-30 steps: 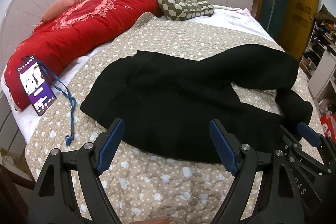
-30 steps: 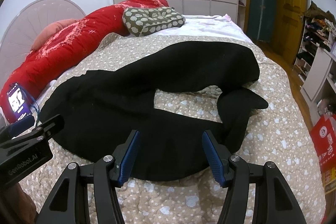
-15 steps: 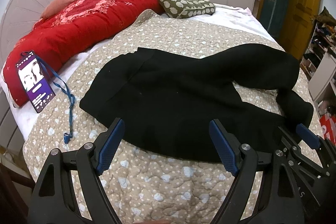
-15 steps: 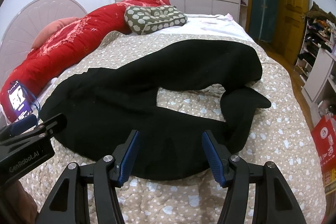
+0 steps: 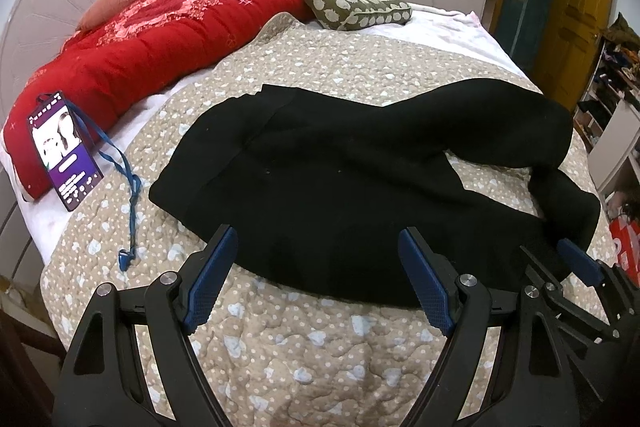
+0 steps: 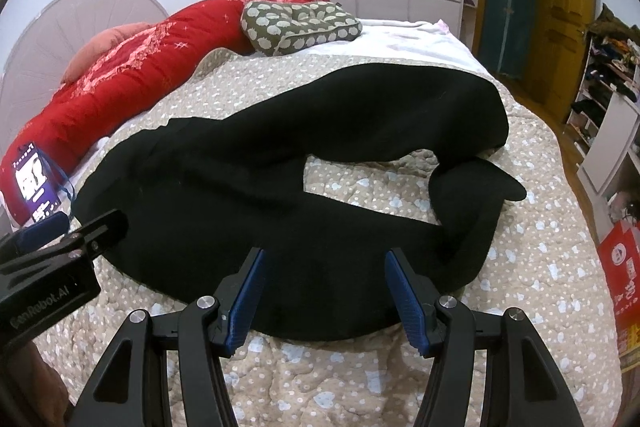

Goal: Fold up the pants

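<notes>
Two spread blue-padded jaws of the left gripper (image 5: 318, 275) frame the lower middle of the left wrist view below the black pants (image 5: 360, 179) lying mid-frame on the dotted quilt (image 5: 320, 347), while the right wrist view shows the right gripper (image 6: 324, 301) likewise agape and empty at bottom centre, the pants sprawling across its middle.

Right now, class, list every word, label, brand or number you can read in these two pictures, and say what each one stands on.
"GenRobot.AI": white letters on the black body of the left gripper, seen in the right wrist view.
Purple card on a blue lanyard, beside the red quilt: white print, too small to read.
Red box on the floor at the right edge: white characters, too blurred to read.
Nothing readable on the black pants.
</notes>
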Demonstrator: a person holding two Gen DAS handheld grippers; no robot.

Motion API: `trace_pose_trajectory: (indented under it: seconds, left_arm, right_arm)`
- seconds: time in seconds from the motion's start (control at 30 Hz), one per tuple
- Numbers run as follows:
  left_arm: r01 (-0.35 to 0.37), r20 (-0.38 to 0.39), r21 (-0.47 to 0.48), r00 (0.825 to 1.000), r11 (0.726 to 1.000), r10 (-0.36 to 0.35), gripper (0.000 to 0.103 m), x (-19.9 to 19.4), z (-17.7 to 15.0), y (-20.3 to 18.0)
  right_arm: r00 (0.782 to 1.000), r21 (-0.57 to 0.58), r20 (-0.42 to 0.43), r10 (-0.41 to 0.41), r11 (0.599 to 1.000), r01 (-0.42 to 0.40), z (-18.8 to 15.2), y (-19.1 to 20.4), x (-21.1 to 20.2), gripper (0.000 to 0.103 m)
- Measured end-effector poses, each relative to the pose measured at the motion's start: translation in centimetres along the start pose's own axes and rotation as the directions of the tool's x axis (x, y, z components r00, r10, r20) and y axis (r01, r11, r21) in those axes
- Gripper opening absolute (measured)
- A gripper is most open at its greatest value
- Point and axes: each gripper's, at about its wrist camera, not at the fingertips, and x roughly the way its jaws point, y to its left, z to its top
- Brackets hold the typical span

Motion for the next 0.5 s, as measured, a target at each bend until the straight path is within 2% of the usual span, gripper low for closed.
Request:
trace_pose_trajectory:
  seconds: [0.4, 0.5]
  left_arm:
    - [-0.013, -0.023, -0.028, 1.000, 1.000, 0.013, 0.083, 1.3, 0.2, 1.6]
    - [-0.014, -0.028, -0.039, 1.000, 0.999, 0.013, 0.083, 1.7, 0.3, 3.0]
  right_arm:
    - [1.000, -0.032, -0.022, 0.008, 0.999, -0.009, -0.4, 0.5, 0.9, 0.059]
    - [0.999, -0.053, -0.027, 0.047, 0.997, -0.048, -0.6, 0.9, 1.2, 0.059]
